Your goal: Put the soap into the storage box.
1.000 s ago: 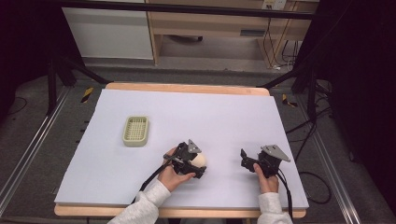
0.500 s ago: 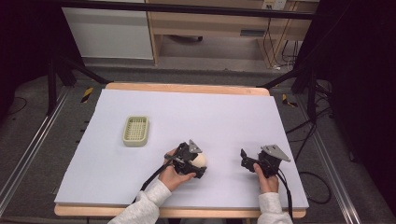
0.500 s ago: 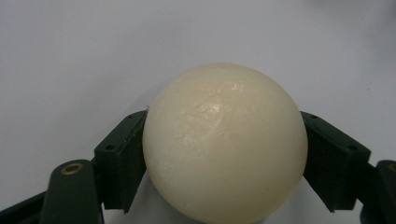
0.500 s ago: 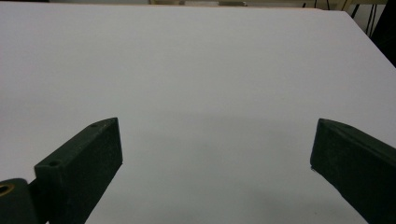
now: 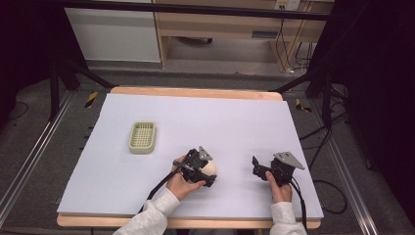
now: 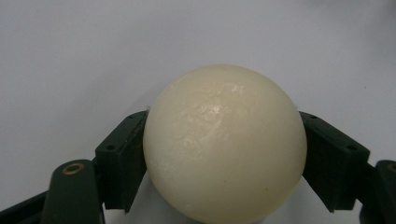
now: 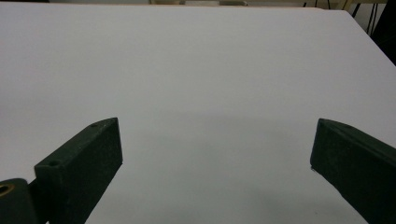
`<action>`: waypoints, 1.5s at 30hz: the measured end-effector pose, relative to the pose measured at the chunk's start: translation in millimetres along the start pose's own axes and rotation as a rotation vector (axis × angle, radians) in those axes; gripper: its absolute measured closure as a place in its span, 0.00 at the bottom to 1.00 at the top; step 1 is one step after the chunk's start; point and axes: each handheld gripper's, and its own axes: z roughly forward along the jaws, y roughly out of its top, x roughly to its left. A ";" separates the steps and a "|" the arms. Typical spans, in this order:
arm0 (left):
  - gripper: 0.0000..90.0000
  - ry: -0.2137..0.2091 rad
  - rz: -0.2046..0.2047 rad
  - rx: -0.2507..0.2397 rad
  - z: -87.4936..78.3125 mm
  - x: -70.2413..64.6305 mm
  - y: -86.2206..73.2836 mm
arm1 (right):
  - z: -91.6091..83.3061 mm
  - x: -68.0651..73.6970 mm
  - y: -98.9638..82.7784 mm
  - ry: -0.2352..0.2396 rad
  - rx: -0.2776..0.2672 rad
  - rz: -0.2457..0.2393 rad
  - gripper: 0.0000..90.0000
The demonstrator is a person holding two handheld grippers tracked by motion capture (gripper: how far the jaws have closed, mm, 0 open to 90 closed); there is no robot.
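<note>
A cream, egg-like ball [image 6: 224,144] sits between the jaws of my left gripper [image 6: 224,158], with both pads pressed against its sides. In the high view the same ball [image 5: 210,168] rests on the white table sheet [image 5: 195,127] near the front centre, with the left gripper [image 5: 208,171] around it. To its right, my right gripper [image 5: 255,166] stands open above the sheet. In the right gripper view its jaws [image 7: 215,154] are spread wide with nothing between them.
A pale green ribbed tray [image 5: 142,137] lies on the sheet's left part, well apart from both grippers. The wooden table edge [image 5: 195,92] runs along the back. Dark frame bars and cables stand around the table.
</note>
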 end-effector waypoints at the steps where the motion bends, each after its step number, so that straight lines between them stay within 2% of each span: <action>1: 0.26 -0.001 -0.001 -0.005 -0.6 -0.1 0.2 | 0.0 -0.1 0.0 -0.005 0.001 -0.002 0.03; 11: 0.26 -0.004 0.009 -0.028 -18.5 3.4 2.1 | 0.3 -0.3 0.0 -0.001 0.000 0.001 0.03; 23: 0.26 -0.001 -0.006 -0.050 -34.9 12.9 -0.7 | 0.1 0.1 0.0 -0.004 0.000 -0.002 0.03; 37: 0.26 0.027 -0.015 -0.058 -58.9 32.1 -7.7 | 0.4 0.3 0.0 -0.007 0.001 -0.004 0.03; 45: 0.26 0.041 -0.037 -0.066 -69.2 47.8 -11.7 | 0.4 0.3 0.1 -0.008 0.004 -0.004 0.03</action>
